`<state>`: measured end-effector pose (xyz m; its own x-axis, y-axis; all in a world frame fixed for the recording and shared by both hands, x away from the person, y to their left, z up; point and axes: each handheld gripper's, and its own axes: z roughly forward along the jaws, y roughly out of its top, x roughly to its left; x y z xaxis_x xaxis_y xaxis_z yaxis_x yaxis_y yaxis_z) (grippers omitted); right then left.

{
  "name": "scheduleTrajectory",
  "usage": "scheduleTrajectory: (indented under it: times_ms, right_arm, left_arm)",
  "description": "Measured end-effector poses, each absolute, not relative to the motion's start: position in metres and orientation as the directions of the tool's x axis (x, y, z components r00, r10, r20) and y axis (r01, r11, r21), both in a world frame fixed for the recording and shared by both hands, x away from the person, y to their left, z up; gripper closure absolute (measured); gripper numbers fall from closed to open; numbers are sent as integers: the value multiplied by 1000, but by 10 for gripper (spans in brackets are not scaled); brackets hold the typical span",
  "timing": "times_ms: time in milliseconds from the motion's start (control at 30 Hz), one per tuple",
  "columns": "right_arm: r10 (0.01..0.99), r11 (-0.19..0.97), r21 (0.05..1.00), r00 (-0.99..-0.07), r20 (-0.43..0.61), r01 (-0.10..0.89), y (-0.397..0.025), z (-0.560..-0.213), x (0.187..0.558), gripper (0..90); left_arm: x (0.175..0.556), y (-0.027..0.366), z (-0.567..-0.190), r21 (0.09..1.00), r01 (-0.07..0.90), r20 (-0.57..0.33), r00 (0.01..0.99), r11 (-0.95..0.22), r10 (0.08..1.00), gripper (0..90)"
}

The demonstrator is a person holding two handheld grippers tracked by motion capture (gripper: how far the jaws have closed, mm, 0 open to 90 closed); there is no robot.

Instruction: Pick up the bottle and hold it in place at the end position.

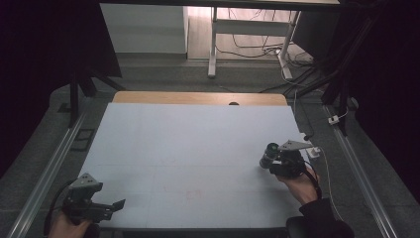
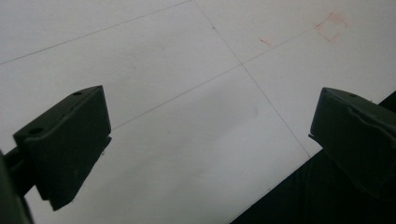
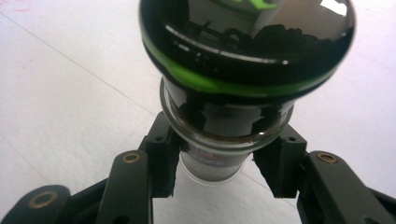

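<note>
One white table (image 1: pixel 188 144) lying under the rig, two hand-held grippers working over it, left gripper (image 1: pixel 115 205) and right gripper (image 1: pixel 268 159), one dark glass jar (image 3: pixel 233 93) showing, one red square mark (image 2: pixel 332 27) sitting on the tabletop

Both grippers are black. The left gripper (image 1: pixel 101 206) has a grey three-cornered plate (image 1: pixel 85 181) on top and a black cable (image 1: pixel 53 203) behind it. Its jaws are thick, blocky wedges with small round holes. The right gripper (image 3: pixel 217 165) has brass-coloured screws (image 3: pixel 131 157) on its arms. A dark sleeve (image 1: pixel 322 218) covers the right wrist.
</note>
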<state>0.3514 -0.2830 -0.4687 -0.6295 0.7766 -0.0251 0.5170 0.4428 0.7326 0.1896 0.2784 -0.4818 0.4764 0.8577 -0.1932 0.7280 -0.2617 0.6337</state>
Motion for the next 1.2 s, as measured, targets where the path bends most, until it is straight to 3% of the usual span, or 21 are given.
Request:
scheduleTrajectory:
  times_ms: [333,1200]
  right_arm:
    - [768,412,742,-640,30,529,-263,-459,357,524]
    - [677,490,733,-735,22,473,-190,-456,380,524]
  left_arm:
    - [190,279,-482,635,729,-199,475,-257,857,0]
    - [190,281,-482,637,729,-209,476,-250,854,0]
